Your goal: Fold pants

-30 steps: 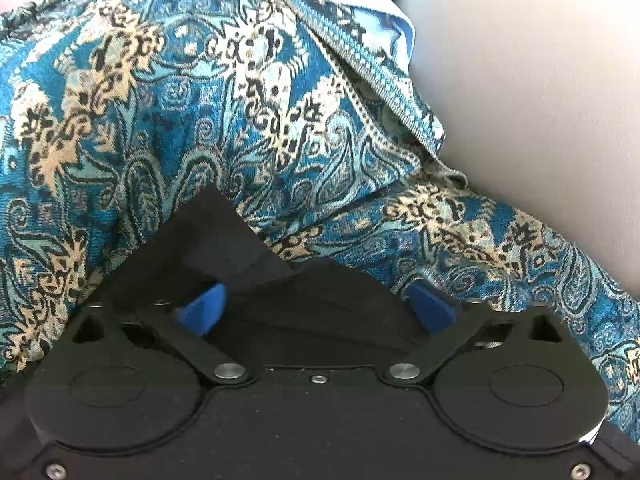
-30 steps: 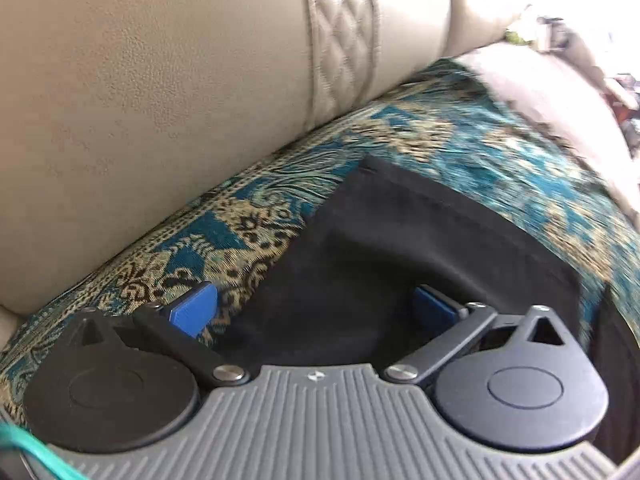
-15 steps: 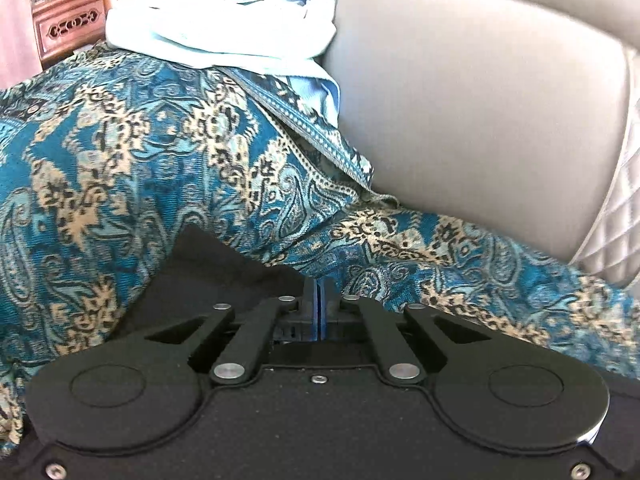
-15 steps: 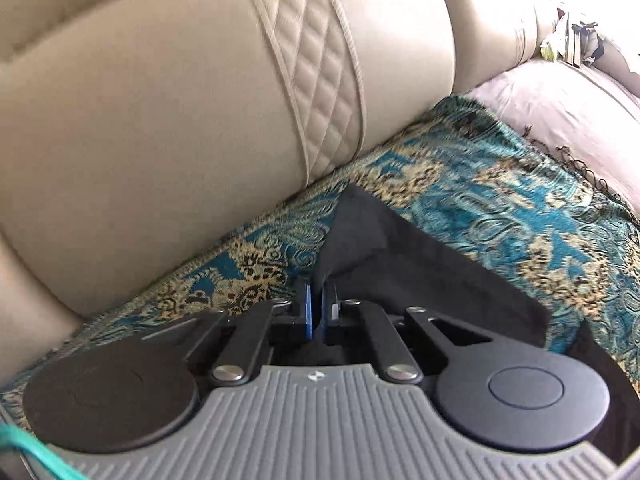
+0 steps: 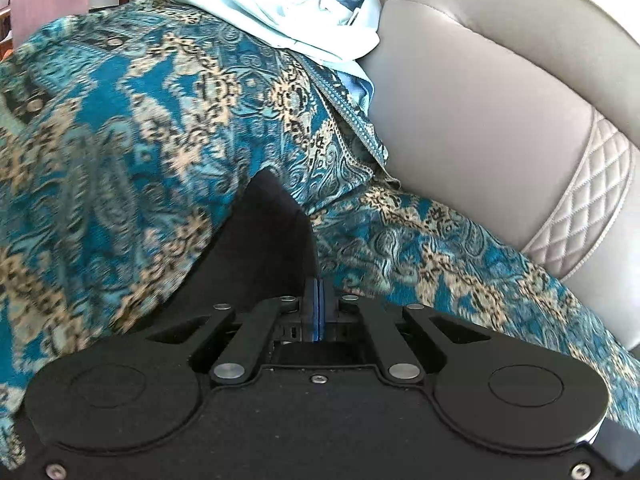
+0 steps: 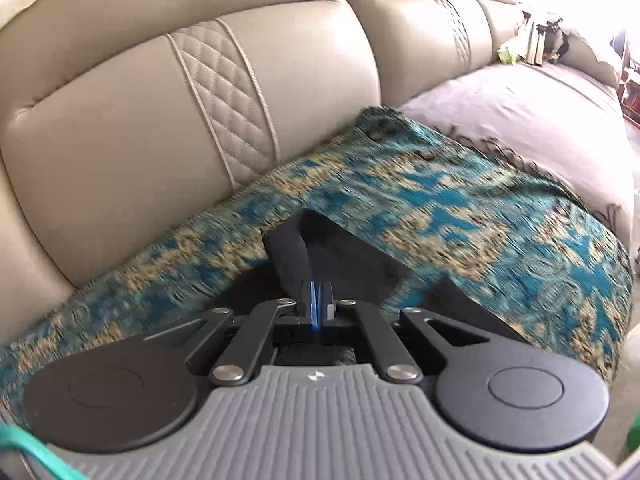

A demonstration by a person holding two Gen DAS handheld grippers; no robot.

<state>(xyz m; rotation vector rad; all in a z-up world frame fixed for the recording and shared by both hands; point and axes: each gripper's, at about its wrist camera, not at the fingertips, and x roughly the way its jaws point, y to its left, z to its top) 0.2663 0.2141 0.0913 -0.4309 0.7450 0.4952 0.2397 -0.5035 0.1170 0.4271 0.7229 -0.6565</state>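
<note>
Two wrist views over a beige leather sofa (image 6: pixel 120 128) draped with a teal and gold paisley throw (image 5: pixel 132 128). Black pants (image 5: pixel 272 248) lie on the throw.

In the left wrist view, the left gripper (image 5: pixel 316 296) has its blue pads pressed together, pinching a peaked corner of the black fabric, which rises in a dark point ahead of the fingers. A second ago these jaws stood wide apart with the cloth lying flat between them. The view now takes in more of the sofa back and a heap of pale blue laundry (image 5: pixel 288 4) at the top.

In the right wrist view, the right gripper (image 6: pixel 316 300) is likewise clamped on a fold of the pants (image 6: pixel 296 252), drawn up into a narrow ridge. Earlier its jaws were spread over the flat cloth. A mauve blanket (image 6: pixel 520 128) now shows beyond the throw's edge.
</note>
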